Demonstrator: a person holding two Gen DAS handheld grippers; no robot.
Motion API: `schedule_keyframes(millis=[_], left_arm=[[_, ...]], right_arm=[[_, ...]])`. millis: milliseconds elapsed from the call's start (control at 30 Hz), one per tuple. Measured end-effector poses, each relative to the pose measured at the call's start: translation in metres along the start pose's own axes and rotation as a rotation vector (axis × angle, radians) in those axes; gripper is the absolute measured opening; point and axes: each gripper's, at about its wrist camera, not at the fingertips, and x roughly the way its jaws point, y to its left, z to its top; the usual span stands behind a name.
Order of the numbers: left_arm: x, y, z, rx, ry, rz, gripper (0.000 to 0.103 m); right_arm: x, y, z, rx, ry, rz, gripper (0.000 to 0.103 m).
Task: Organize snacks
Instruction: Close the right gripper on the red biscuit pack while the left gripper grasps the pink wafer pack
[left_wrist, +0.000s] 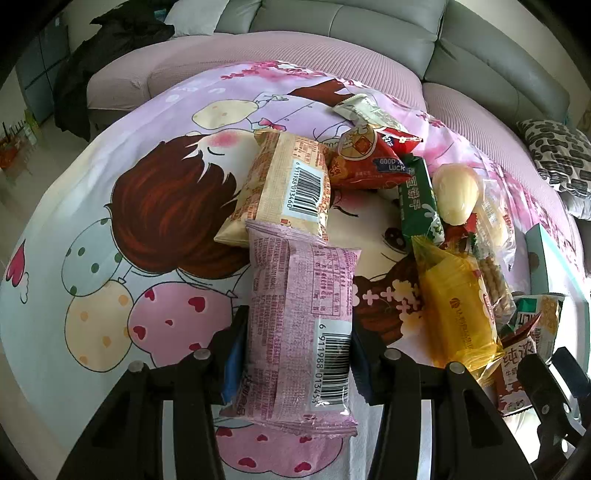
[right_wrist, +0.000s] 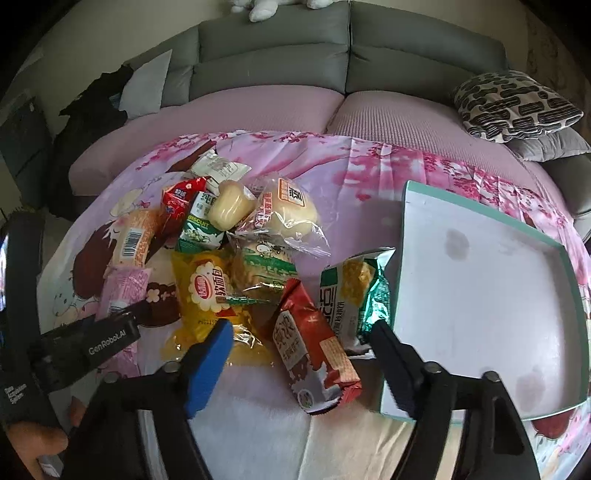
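Picking stage, both hands busy. Left gripper (left_wrist: 297, 354) clenched on the pink pack (left_wrist: 299, 328), pads pressing its two long edges at the near half, barcode up. Long axis of that pack running near to far, far end touching the near edge of the beige pack (left_wrist: 280, 188); resting on the printed cloth (left_wrist: 110, 258), left of the pile. Right gripper (right_wrist: 303, 339) not gripping, jaws apart and straddling the red pack (right_wrist: 314, 343), blue pad on its left, black finger on its right; no pressing visible. Red pack lying just left of the white tray (right_wrist: 480, 295), long axis near to far with the far end leaning slightly left, near end toward the camera; green pack (right_wrist: 351, 295) beside it, against the tray wall. Tray bare apart from stains.

Next, probably: close the right jaws across the red pack's narrow width, lift, carry right into the tray; likewise lift the pink pack clear of the beige one and bring it across the pile. Care needed with slippery wrappers and the neighbouring yellow bag (right_wrist: 207, 295).
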Motion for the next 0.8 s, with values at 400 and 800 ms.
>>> schedule_keyframes(millis=[400, 800], left_arm=[[-0.002, 0.002, -0.002, -0.011, 0.000, -0.011, 0.050], [-0.002, -0.001, -0.003, -0.005, -0.001, 0.002, 0.050]], right_arm=[[0.011, 0.003, -0.005, -0.022, 0.055, 0.013, 0.065], [0.017, 0.021, -0.013, -0.172, 0.071, -0.092, 0.065]])
